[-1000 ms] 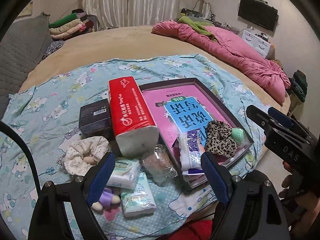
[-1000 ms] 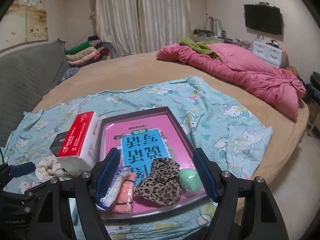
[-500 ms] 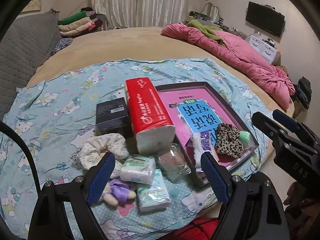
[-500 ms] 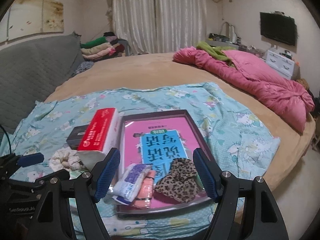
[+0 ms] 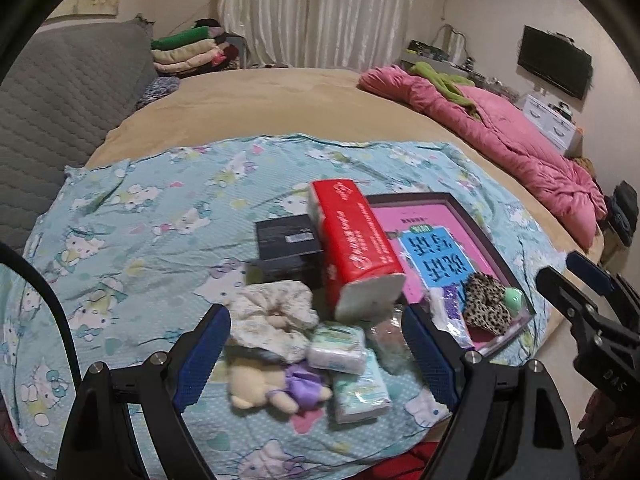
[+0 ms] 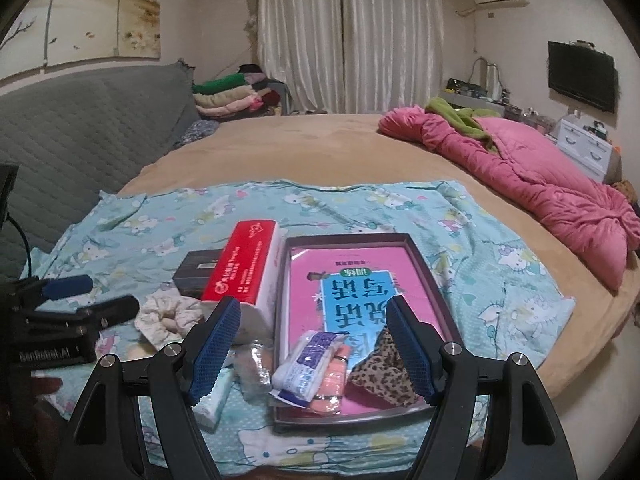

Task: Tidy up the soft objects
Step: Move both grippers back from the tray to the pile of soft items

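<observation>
Bedroom scene, two wrist views over a round bed (image 6: 320, 140) w/ a tan cover. A light-blue cartoon-cat sheet (image 5: 140, 216) is spread across the near part of the bed and holds the clutter. Left gripper (image 5: 316, 350) hovers above the pile, blue pads spread wide, nothing between them; right gripper (image 6: 312, 346) likewise hangs released and empty over the near end of a dark tray (image 6: 424, 264). The tray sits on the sheet at right and holds a pink and blue book (image 6: 348, 280), a leopard-print scrunchie (image 6: 380, 376), a white tissue pack w/ purple print (image 6: 308, 364), an orange item just beside that pack, and a mint-green ball (image 5: 513, 298) next to the scrunchie. Just left of the tray, a red and white tissue brick (image 5: 352, 240) leans on a black box (image 5: 288, 244). Nearer the camera on the sheet: a cream floral scrunchie (image 5: 272, 316), a small plush toy in purple (image 5: 276, 388), two pale-green tissue packs (image 5: 348, 368), and a clear crinkled bag (image 5: 388, 336). Room: white curtains (image 6: 348, 36) at the back, a grey quilted headboard (image 6: 80, 120) at left, folded clothes stacked by the curtains, a pink quilt (image 6: 520, 176) bunched at right, a wall TV (image 6: 582, 76), an AC unit high on the wall, white drawers below the TV.
</observation>
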Motion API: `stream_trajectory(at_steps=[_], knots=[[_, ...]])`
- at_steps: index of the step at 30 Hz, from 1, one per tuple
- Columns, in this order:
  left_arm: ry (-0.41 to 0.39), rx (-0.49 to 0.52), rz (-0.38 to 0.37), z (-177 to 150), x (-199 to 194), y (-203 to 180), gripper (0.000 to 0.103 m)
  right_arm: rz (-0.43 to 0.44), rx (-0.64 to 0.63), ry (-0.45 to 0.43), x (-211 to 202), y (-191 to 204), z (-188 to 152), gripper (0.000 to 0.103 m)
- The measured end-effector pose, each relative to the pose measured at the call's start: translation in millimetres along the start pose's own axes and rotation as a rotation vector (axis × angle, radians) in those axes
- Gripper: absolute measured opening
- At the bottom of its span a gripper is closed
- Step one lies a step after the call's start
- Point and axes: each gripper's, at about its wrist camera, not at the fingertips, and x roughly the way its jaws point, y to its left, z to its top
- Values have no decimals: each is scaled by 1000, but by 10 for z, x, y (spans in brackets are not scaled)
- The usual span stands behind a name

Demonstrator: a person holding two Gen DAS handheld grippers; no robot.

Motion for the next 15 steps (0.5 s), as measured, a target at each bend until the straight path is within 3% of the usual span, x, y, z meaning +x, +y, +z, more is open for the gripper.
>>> stream_trajectory(at_steps=[15], knots=[[-33, -72, 77, 29, -148, 524, 87, 52, -13, 6, -88, 191, 45, 76]])
